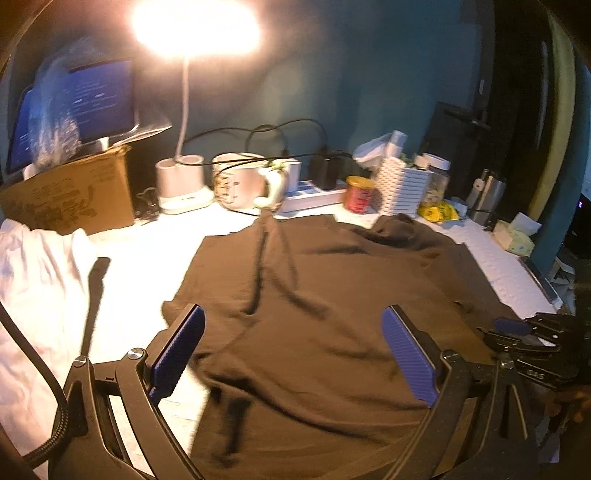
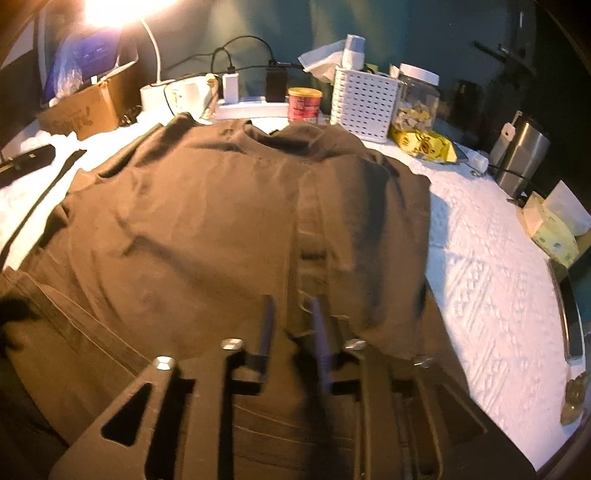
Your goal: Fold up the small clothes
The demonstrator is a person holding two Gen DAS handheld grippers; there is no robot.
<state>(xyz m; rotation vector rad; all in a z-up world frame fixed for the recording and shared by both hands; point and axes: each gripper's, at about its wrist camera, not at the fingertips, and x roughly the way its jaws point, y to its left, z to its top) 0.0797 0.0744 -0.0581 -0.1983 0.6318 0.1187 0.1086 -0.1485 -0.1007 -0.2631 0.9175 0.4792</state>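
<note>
Brown t-shirt [image 2: 229, 221] beneath wide-spread left gripper [image 1: 293, 350], pinched by right gripper [image 2: 291, 314].

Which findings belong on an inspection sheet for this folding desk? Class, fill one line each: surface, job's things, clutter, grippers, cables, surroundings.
Surface: white textured table cover, mostly under the garment.
Job's things: dark brown cotton T-shirt spread flat, collar toward the wall; white crumpled cloth at the left.
Clutter: brown cardboard box, white mug, red tin, white slotted basket, clear jar, yellow packet, steel flask, tissue box.
Grippers: left gripper open above the shirt; right gripper nearly closed at the hem, grip unclear.
Cables: black cables to white power strip.
Surroundings: teal wall, lit lamp.
</note>
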